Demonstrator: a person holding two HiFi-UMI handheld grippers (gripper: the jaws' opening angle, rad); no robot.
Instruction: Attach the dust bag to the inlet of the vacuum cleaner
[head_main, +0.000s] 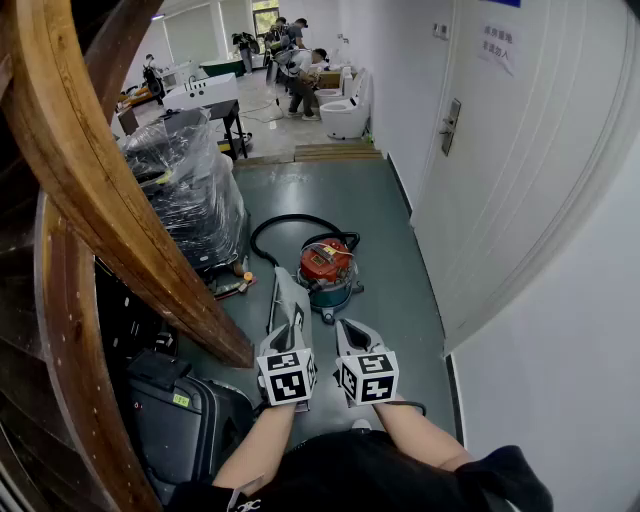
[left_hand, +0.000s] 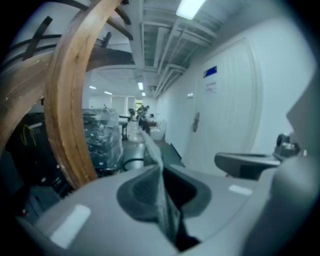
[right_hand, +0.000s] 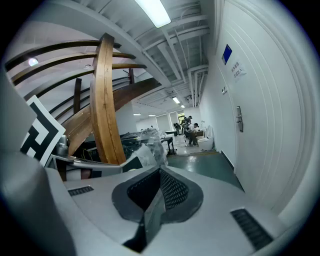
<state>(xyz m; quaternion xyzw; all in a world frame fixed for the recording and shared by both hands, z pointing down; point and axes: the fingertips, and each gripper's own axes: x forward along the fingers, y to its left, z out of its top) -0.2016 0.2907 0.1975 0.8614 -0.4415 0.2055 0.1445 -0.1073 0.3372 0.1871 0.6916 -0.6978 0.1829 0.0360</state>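
A red and teal vacuum cleaner (head_main: 325, 268) stands on the dark green floor, its black hose (head_main: 290, 224) looped behind it. My left gripper (head_main: 293, 320) is shut on a grey dust bag (head_main: 284, 290), which sticks forward from the jaws toward the vacuum's left side. In the left gripper view the dust bag (left_hand: 154, 152) rises as a thin grey sheet from the shut left gripper (left_hand: 162, 175). My right gripper (head_main: 346, 327) hovers just right of the left one, short of the vacuum. The right gripper (right_hand: 159, 174) has its jaws shut with nothing between them.
A big curved wooden beam (head_main: 105, 190) crosses the left side. Plastic-wrapped black goods (head_main: 190, 190) stand behind it and a black case (head_main: 185, 420) lies near my left arm. A white wall with a door (head_main: 520, 160) runs along the right. People (head_main: 298, 75) work far down the corridor.
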